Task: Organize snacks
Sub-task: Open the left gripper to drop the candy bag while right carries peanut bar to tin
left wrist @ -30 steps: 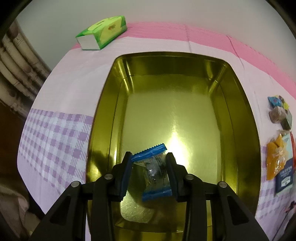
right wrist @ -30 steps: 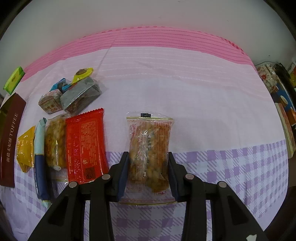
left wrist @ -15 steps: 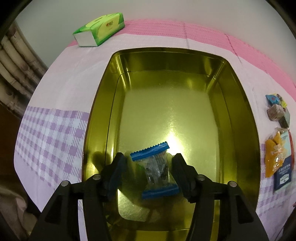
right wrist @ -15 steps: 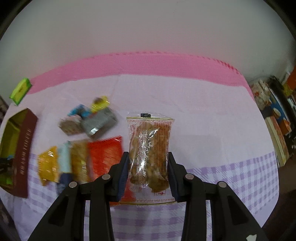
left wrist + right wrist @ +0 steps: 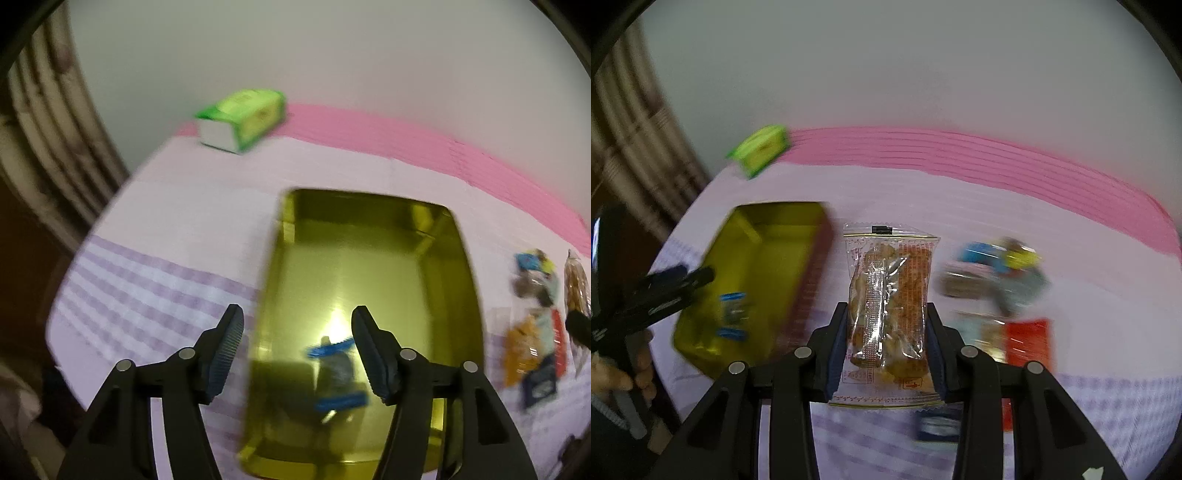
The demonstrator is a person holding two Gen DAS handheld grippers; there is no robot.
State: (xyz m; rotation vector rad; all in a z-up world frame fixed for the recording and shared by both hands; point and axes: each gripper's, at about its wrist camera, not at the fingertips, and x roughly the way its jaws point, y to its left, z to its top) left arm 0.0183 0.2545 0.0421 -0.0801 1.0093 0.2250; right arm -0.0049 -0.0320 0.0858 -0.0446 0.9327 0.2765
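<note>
Nearest the right-hand camera, the right tool (image 5: 886, 334) is clenched on a clear packet of fried snack (image 5: 888, 299), its pads pinching the packet's lower half so the sealed top stands free above the jaws. That grip suits a carry: the packet hangs upright and can be dropped straight down once over the container. Off to its left sits the gold tin (image 5: 753, 280), open and angled on the surface (image 5: 997, 206), with a blue-ended candy (image 5: 731, 317) lying on its floor near the closer end. Likely the tin is the collecting place, so this packet is probably headed there.

Seen from the left side, the left tool (image 5: 297, 350) is released and its jaws are opening, with nothing pressed between the pads; the candy lies below them in the tin, clear of both fingers. Wide jaws make sense here, since the sweet is already delivered and a clean exit needs no contact.

Toward the right edge of the surface a loose cluster of remaining snacks (image 5: 997, 284) waits, a red packet (image 5: 1028, 343) among them, blurred and hard to sort out. At the far left corner rests a green tissue pack (image 5: 761, 149), apart from everything else and seemingly no part of the sorting.
</note>
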